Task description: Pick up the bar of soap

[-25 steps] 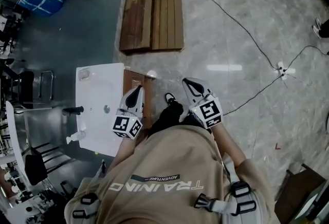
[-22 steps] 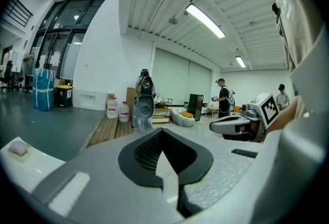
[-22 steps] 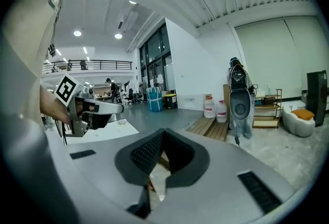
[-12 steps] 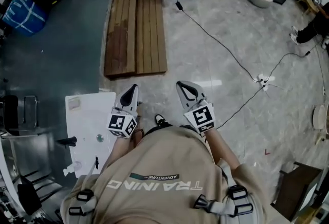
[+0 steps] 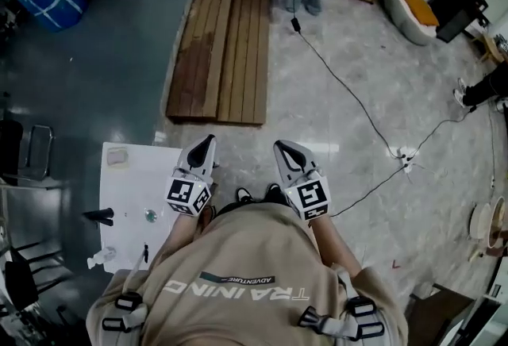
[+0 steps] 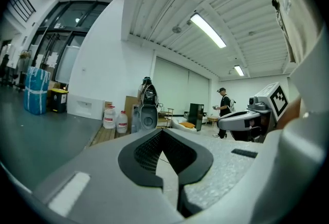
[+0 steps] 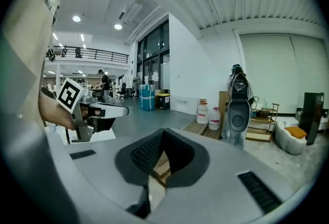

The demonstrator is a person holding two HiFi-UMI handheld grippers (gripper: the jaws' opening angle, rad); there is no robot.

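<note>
While the left gripper (image 5: 205, 144) and right gripper (image 5: 282, 149) sit clenched and empty, the bar of soap (image 5: 117, 156) looks light, stiff and probably slick: pinch its long edges

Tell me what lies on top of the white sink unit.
A pale bar of soap at the far corner, a black tap, a drain and a small pump bottle. The left claw and the person's body cover the sink's right and near edges.

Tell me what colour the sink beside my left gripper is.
The sink is white, clearest in the head view.
</note>
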